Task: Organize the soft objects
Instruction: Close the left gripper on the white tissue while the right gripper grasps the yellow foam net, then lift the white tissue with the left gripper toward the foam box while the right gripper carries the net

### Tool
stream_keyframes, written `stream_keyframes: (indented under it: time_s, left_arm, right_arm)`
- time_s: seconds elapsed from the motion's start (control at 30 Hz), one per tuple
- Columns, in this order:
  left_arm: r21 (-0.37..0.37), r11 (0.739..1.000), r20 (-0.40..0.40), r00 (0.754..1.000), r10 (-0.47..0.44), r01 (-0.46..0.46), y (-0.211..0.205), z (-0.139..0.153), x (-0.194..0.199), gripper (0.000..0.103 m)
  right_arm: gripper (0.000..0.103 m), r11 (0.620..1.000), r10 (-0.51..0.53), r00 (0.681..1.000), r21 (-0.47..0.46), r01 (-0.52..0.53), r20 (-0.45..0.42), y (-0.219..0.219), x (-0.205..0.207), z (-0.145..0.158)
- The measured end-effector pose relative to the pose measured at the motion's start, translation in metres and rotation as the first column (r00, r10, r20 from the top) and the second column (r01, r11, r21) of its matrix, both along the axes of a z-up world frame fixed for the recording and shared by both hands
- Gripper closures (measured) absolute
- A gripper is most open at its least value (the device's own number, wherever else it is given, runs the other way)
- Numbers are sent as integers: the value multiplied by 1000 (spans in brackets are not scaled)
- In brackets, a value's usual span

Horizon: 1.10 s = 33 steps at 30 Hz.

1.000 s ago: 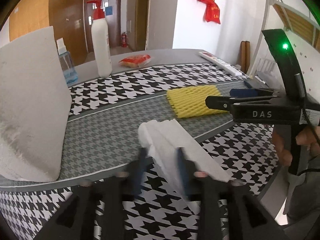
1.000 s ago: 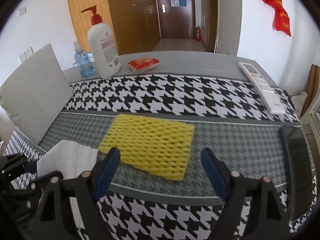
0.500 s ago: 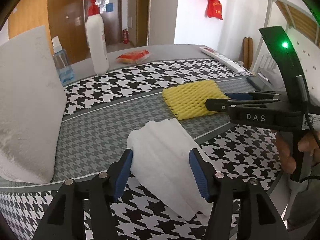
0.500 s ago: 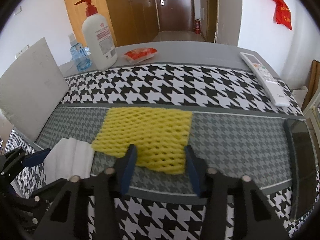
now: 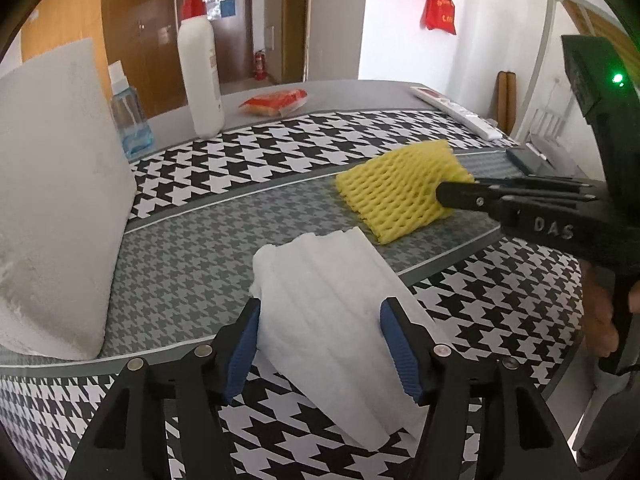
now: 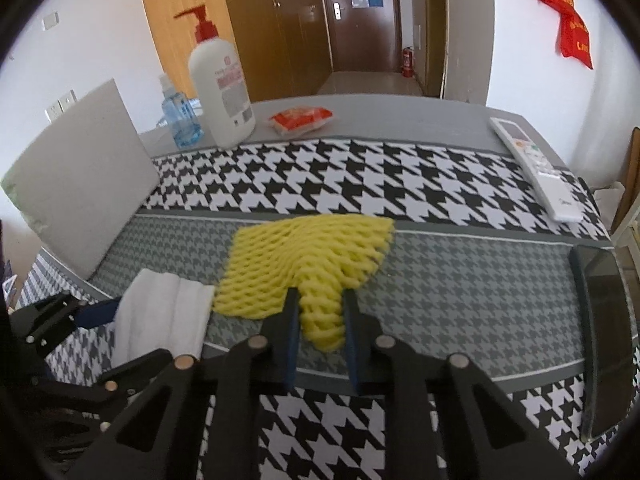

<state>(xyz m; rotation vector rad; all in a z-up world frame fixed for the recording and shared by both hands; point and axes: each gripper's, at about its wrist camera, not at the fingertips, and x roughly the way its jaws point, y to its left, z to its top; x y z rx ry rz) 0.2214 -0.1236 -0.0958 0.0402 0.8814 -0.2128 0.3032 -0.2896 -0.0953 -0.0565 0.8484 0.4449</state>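
Nearby, pump bottle [image 6: 222, 96] stands behind foam net [image 6: 308, 260].

Bright, even daylight fills both views, strongest on the white walls at right. Shadows are soft and faint. Fisheye lenses bend the houndstooth-covered counter [image 5: 280, 148] and darken every corner to black. Focus is sharp, with little blur anywhere.

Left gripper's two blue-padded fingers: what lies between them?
The folded white cloth lies between the open left gripper fingers, on the houndstooth tablecloth; the left wrist view shows it.
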Motion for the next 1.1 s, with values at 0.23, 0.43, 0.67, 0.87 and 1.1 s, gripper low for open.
stream_keyframes:
  time_s: [0.23, 0.43, 0.67, 0.87, 1.1]
  left_arm:
    - [6, 1000, 6, 1000, 24, -24, 3, 1, 0, 66]
    - [-9, 1000, 6, 1000, 16, -16, 6, 1, -1, 87]
    - [-25, 999, 26, 999, 28, -27, 11, 7, -7, 92]
    - [-24, 999, 62, 998, 27, -26, 14, 17, -17, 92]
    - [-19, 999, 106, 994, 35, -33, 19, 28, -29, 93]
  right_arm:
    - [80, 999, -28, 999, 16, 27, 26, -9, -8, 12]
    - [80, 999, -32, 998, 35, 30, 60, -12, -24, 24]
    - [80, 998, -38, 995, 47, 33, 89, -12, -37, 34]
    - [80, 997, -45, 993, 64, 38, 112, -13, -50, 41]
    - [80, 996, -45, 990, 79, 35, 135, -8, -59, 48]
